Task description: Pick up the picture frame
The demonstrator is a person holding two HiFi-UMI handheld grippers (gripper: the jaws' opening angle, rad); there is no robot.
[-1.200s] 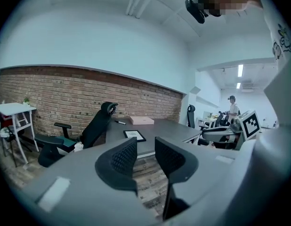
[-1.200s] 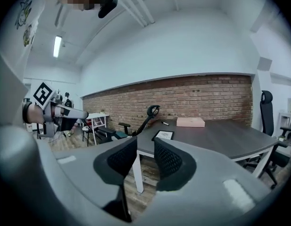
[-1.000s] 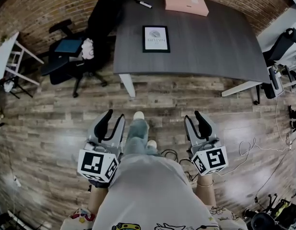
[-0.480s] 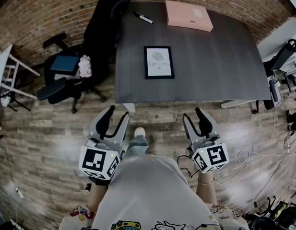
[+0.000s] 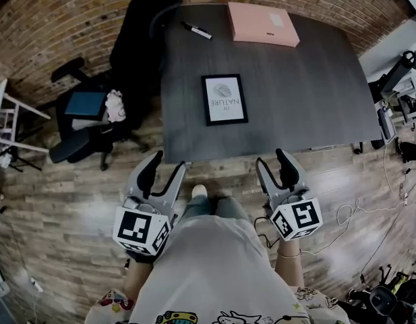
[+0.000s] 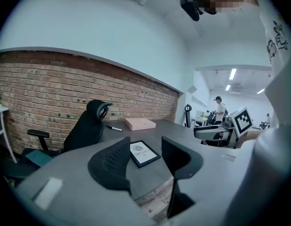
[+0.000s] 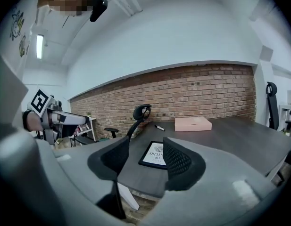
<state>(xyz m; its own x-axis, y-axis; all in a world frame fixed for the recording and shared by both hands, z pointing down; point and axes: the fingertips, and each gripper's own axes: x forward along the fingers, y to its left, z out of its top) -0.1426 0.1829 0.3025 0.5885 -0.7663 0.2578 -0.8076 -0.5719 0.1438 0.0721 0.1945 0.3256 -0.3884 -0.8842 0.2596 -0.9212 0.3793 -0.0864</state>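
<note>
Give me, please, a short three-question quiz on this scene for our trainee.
1. True or false: the picture frame lies flat on the dark table.
2. What lies left of the pink box in the head view? A) marker B) mug C) phone
3. Fill in: the left gripper and right gripper both stand ___, short of the table.
Key: 1 true; 2 A; 3 open, the jaws having just been opening, both empty.

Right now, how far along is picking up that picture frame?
Done: the person stands at the near edge of the table. In hand: the left gripper and right gripper have just been opening their jaws, nothing between them. Left: the picture frame lies flat on the table, untouched, beyond both grippers; reaching and gripping remain.
</note>
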